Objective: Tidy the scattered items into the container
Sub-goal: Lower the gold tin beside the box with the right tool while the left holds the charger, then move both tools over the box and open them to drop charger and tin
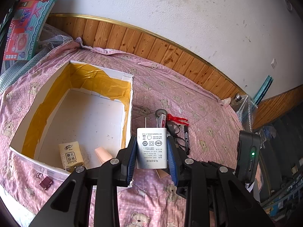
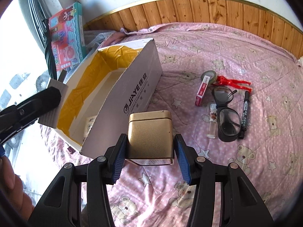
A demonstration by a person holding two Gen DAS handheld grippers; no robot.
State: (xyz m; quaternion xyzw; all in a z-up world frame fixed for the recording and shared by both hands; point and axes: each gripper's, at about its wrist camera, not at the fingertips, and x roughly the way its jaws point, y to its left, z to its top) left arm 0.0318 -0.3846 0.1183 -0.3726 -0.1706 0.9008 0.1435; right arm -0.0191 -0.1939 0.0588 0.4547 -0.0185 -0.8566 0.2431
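Observation:
My left gripper [image 1: 151,138] is shut on a white charger plug [image 1: 152,147], prongs pointing away, just right of the open cardboard box [image 1: 85,117] lined with yellow tape. A tissue pack [image 1: 71,156] and a peach-coloured item [image 1: 102,154] lie inside it. My right gripper [image 2: 150,135] is shut on a gold tin [image 2: 150,136], held by the box's [image 2: 136,87] near corner. On the pink bedspread lie a tape roll [image 2: 209,75], a red card pack [image 2: 202,89], a red clip [image 2: 233,83], glasses [image 2: 226,111], a black marker [image 2: 245,111] and a small bottle [image 2: 212,121].
A maroon binder clip [image 1: 45,180] lies on the bedspread outside the box's near wall. A colourful toy carton [image 2: 66,37] leans at the back left. Wooden panelling [image 1: 151,43] borders the bed. A hand [image 2: 13,189] shows at the lower left.

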